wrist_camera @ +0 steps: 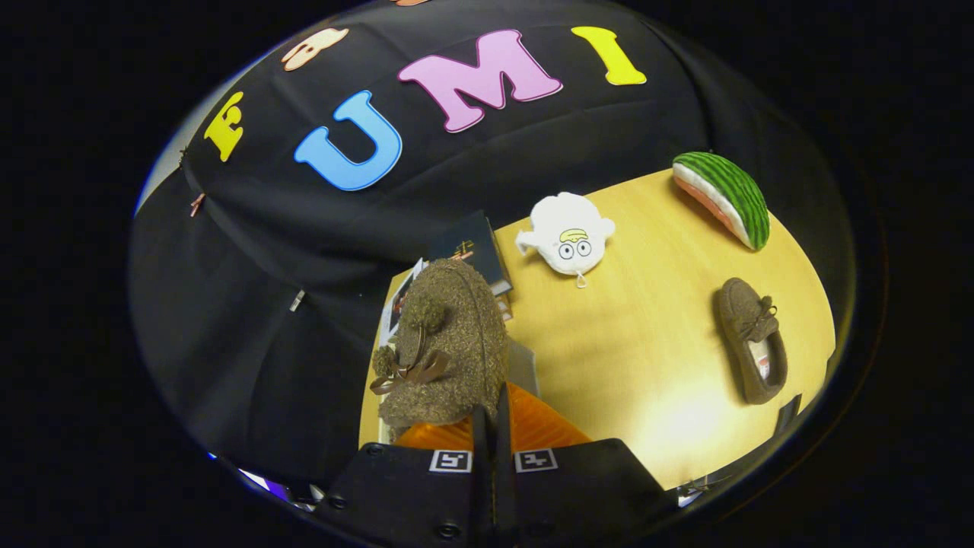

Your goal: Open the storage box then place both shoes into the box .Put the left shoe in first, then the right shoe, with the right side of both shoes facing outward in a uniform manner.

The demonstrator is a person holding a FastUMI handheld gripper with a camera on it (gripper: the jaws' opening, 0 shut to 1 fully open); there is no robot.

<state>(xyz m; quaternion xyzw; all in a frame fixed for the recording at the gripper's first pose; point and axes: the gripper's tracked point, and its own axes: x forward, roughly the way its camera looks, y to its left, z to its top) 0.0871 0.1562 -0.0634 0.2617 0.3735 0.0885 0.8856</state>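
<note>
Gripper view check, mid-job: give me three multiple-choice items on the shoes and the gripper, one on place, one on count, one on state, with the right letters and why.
1. Where is the second brown shoe?
A. Lying on the wooden table, off to the side, well apart from the fingers
B. Inside the orange box
C. On top of the watermelon plush

2. How many brown shoes show?
A. One
B. Two
C. Three

3. What are the fingers of the gripper at?
A. Spread wide over bare table
B. Drawn together on the edge of the near brown shoe
C. Around the white plush

Answers: 1 A, it lies flat on the tabletop below the watermelon plush. 2 B, one at the fingers, one on the table. 3 B, the fingers meet at that shoe's edge, above the orange box.
</note>
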